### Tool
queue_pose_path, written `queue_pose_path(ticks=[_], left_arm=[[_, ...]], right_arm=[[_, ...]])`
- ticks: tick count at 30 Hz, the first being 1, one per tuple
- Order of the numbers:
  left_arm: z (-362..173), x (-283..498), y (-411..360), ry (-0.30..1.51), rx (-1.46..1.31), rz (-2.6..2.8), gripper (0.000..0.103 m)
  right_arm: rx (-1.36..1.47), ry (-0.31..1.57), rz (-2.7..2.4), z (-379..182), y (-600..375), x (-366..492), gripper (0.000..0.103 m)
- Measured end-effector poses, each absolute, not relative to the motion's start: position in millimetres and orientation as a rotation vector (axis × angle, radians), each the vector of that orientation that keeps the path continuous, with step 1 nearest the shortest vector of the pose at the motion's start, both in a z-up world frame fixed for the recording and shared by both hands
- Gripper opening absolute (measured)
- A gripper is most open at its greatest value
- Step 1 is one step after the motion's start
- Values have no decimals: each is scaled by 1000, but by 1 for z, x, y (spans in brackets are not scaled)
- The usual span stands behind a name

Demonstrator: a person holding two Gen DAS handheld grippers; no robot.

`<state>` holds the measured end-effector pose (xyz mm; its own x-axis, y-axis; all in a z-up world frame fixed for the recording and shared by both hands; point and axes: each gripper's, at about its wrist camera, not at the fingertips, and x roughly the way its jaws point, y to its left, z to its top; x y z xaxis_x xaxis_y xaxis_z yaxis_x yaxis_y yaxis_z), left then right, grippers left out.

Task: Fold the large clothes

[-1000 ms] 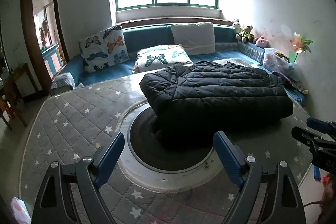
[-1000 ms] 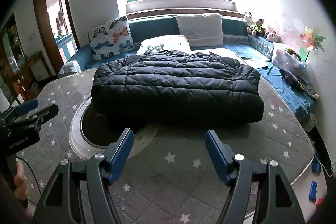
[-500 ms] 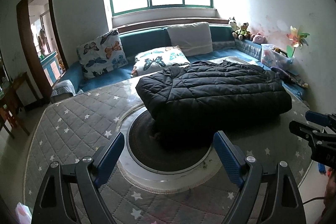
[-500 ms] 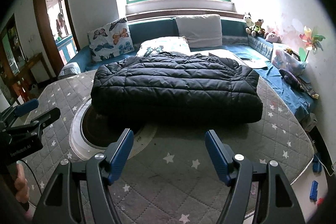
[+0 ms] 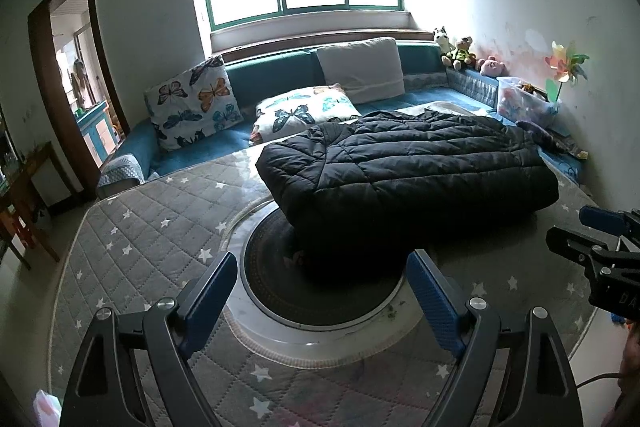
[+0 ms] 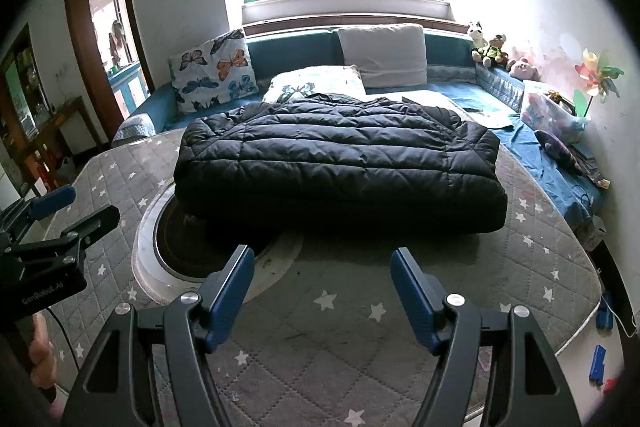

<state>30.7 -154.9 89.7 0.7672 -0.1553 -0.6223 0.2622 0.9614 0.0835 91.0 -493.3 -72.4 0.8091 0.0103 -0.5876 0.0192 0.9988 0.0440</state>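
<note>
A black quilted puffer jacket (image 5: 404,167) lies folded into a thick block on the round table with a grey star-patterned cover (image 5: 152,223); it also shows in the right wrist view (image 6: 340,163). My left gripper (image 5: 322,287) is open and empty, held back from the jacket's near left corner. My right gripper (image 6: 322,283) is open and empty, held back from the jacket's near edge. Each gripper shows at the edge of the other's view: the right one (image 5: 592,239) and the left one (image 6: 68,215).
A round glass-and-dark inset (image 5: 320,307) sits in the table under the jacket's corner. A teal sofa (image 5: 272,75) with butterfly pillows (image 5: 192,103), stuffed toys (image 5: 460,51) and a plastic box (image 5: 524,103) runs behind. A doorway (image 5: 76,79) is at left.
Both grippers have drawn back and risen a little from the jacket, which looks smaller. The jacket has not moved. Both stay open.
</note>
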Motion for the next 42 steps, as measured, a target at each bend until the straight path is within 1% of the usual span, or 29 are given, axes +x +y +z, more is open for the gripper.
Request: queue_pose_path(ticks=[42], left_arm=[[77, 34, -152, 666, 193, -233, 93]], right_arm=[[46, 639, 4, -81, -489, 95, 77]])
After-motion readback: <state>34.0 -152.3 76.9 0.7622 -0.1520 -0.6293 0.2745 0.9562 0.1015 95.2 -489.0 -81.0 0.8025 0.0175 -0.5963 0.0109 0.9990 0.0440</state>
